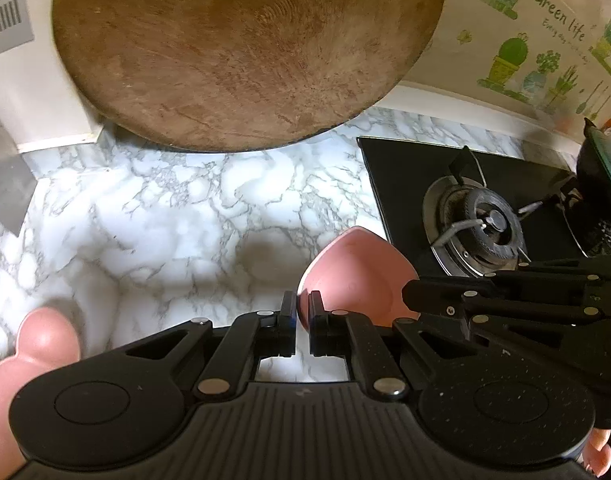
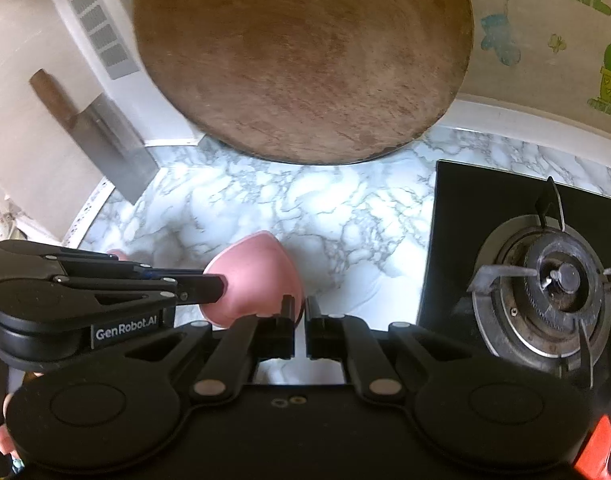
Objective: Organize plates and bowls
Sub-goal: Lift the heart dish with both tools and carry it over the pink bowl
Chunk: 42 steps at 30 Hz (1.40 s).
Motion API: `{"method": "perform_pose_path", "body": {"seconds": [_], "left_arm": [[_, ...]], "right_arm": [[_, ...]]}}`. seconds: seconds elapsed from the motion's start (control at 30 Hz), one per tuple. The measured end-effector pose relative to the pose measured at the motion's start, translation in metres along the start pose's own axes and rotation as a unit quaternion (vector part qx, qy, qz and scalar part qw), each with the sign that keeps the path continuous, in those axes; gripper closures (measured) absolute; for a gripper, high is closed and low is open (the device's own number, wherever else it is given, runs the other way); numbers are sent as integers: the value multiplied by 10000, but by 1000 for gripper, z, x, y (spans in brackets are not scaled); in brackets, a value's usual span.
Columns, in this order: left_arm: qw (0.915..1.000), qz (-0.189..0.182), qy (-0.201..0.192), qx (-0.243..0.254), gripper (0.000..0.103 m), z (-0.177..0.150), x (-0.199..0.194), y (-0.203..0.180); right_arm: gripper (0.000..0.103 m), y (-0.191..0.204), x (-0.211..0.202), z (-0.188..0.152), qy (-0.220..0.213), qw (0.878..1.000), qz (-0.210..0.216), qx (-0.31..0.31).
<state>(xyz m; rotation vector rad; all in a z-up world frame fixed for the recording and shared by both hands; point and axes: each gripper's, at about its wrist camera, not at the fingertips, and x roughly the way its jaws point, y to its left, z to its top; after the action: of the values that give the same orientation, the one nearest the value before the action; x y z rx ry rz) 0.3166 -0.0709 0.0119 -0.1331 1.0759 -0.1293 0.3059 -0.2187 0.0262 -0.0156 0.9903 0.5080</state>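
The pink heart-shaped plastic bowl point(image 1: 355, 276) is being held between both grippers, tilted and apparently clear of the white marble-patterned tabletop point(image 1: 157, 216), just beside the black gas hob point(image 1: 481, 200). The left gripper point(image 1: 303, 320) is pinching one edge of its rim, jaws together on it; the right gripper point(image 2: 299, 320) is clamping the opposite edge likewise, so each device is showing in the other's view. A second pink dish with a lobed outline point(image 1: 29, 356) is lying at the near left edge of the tabletop, well apart from the held bowl and untouched. A large round wooden chopping board point(image 1: 245, 48) is leaning against the back wall, and a steel cleaver point(image 2: 105, 132) is hanging on the left wall. In my judgement the task is standing at an early stage: one bowl is in transit, no stack is visible, and the pink pieces are yet to be brought together.
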Motion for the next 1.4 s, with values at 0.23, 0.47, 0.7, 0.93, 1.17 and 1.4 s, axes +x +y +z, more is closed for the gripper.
{"method": "perform_pose_path", "body": {"seconds": [0.23, 0.47, 0.7, 0.93, 1.17, 1.4], "left_arm": [[10000, 11, -24, -9, 98, -25, -29, 3], [10000, 15, -6, 19, 98, -51, -48, 8], [9999, 56, 87, -43, 98, -74, -57, 17], [9997, 112, 219, -37, 98, -93, -58, 25], [9991, 136, 392, 8, 98, -104, -44, 27], [9984, 221, 489, 197, 98, -107, -29, 19]], "right_arm": [[98, 23, -17, -19, -17, 9999, -14, -133], [98, 39, -25, -38, 52, 9998, 70, -185], [98, 54, -23, -54, 188, 9994, 195, -212], [98, 62, -13, -68, 389, 9987, 248, -204], [97, 62, -4, -79, 545, 9982, 208, -162], [97, 56, 4, -83, 652, 9977, 130, -114]]}}
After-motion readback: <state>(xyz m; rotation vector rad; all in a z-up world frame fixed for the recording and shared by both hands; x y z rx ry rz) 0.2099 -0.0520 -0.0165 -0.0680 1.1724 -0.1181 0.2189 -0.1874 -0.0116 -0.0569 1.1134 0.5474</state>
